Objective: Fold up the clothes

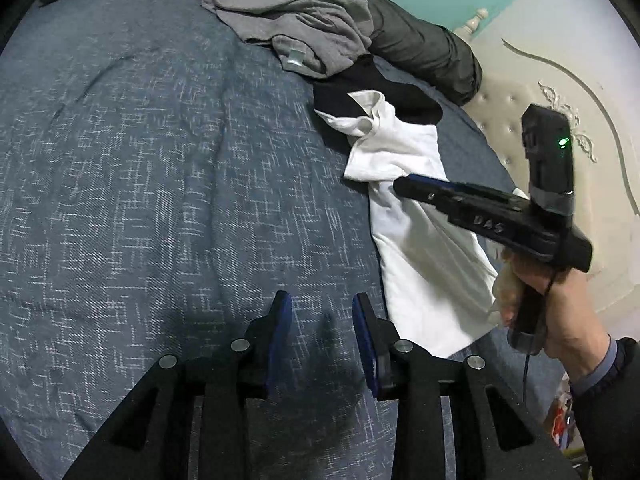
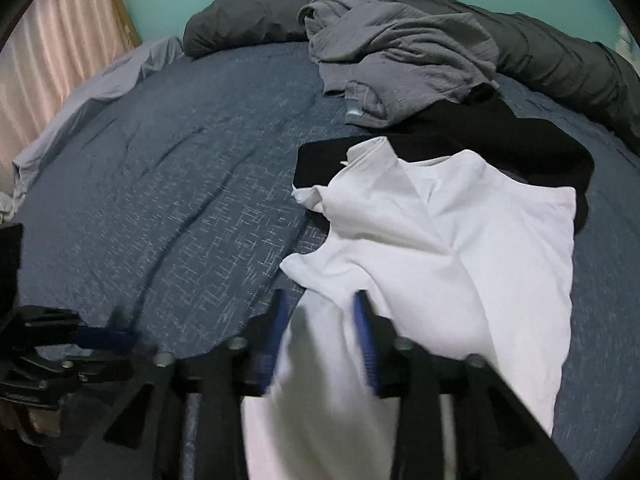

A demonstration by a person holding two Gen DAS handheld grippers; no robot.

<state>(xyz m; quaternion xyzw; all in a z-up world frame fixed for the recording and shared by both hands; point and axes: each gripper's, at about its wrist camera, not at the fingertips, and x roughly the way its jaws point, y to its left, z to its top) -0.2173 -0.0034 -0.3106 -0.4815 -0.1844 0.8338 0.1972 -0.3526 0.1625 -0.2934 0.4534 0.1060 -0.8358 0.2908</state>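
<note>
Left gripper (image 1: pixel 322 336): hovered over bare blue quilt (image 1: pixel 160 184), just left of the white shirt; its blue-padded fingers (image 1: pixel 280 332) stood moderately apart with nothing between them and touched no cloth.

Right gripper (image 2: pixel 320 340): white cloth ran up between its fingers (image 2: pixel 366 336), which looked partly apart; the picture was blurred there, so whether they pinched the cloth could not be told. From the left wrist view this gripper (image 1: pixel 404 186) lay across the shirt's middle, tip toward the quilt, with a hand (image 1: pixel 552 304) around its grip and a green light on its top block.

White shirt (image 2: pixel 460 240): lay rumpled along the bed's right side, its near end lifted toward the right gripper, its far end resting on the black garment.

Black garment (image 2: pixel 480 132): lay flat under the shirt's far end, toward the bed's far right corner.

Grey garment (image 2: pixel 392 64): crumpled at the far edge of the bed, overlapping the black garment's far edge.

Dark duvet (image 2: pixel 560 52): rolled along the bed's far edge behind the clothes.

Headboard (image 1: pixel 520 92): cream, tufted, beyond the bed's right edge.
</note>
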